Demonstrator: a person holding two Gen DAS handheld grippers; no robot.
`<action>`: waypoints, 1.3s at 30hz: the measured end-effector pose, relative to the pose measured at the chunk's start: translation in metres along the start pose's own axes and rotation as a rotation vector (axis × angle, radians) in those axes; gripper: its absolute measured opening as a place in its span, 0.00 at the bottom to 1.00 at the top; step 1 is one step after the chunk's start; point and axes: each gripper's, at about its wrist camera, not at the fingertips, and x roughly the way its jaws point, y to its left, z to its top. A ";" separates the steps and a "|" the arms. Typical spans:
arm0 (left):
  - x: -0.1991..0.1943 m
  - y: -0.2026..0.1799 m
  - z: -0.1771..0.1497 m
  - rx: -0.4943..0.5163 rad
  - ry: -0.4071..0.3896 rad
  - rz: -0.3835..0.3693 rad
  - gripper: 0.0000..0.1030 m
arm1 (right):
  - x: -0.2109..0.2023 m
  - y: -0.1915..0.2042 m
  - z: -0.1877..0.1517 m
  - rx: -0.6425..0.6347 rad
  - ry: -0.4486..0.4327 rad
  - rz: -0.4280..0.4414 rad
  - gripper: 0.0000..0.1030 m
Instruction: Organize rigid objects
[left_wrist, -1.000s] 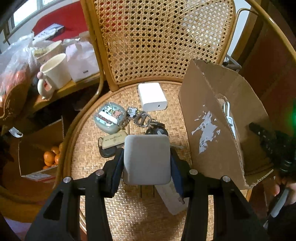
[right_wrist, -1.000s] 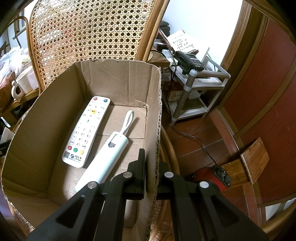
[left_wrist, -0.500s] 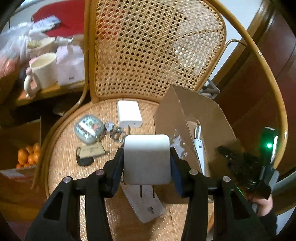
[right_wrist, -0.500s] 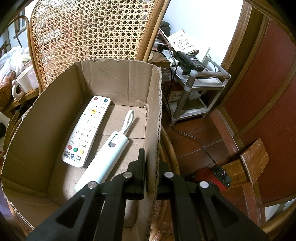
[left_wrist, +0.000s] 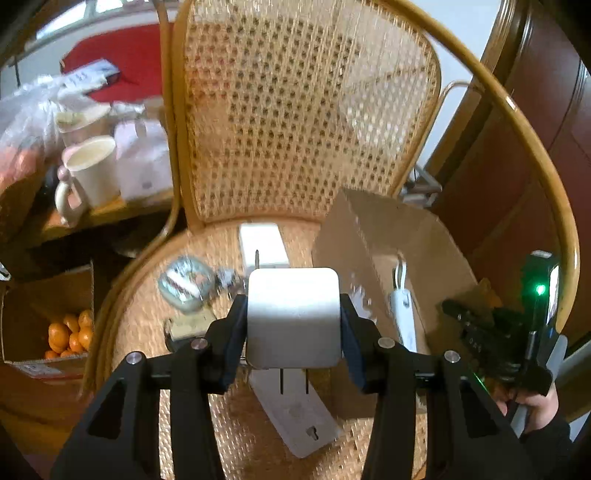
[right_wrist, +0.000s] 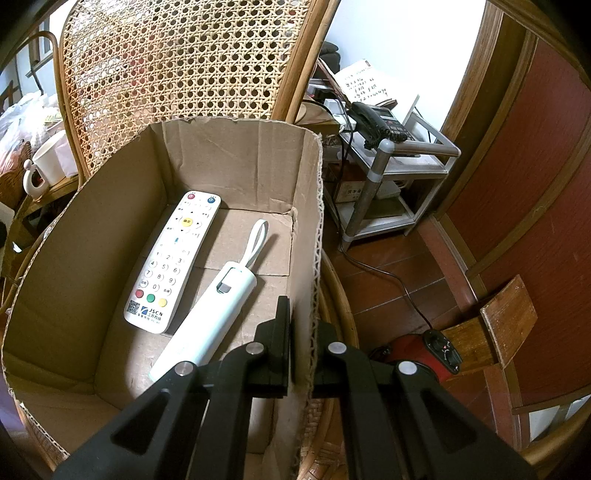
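Two items in cardboard box, remote, white stick device, right claw pinching its wall, left claw clamping white adapter

Both point steeply down: the left gripper clamps a white block, the right gripper pinches cardboard.

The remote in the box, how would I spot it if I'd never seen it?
Find the cardboard box on the cane chair. Two long things lie on its floor, and the remote is on the left, beside a plain pale-blue stick. Only the remote has number buttons and red, green and yellow dots.
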 end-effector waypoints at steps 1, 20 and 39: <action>0.007 0.002 -0.001 -0.011 0.046 0.000 0.44 | 0.000 0.000 0.000 0.000 0.000 0.000 0.06; 0.066 0.008 -0.023 0.087 0.329 0.113 0.54 | 0.000 0.000 0.000 0.000 0.000 0.000 0.06; 0.076 -0.004 -0.020 0.086 0.313 0.022 0.48 | 0.000 0.001 0.000 0.001 0.000 -0.001 0.06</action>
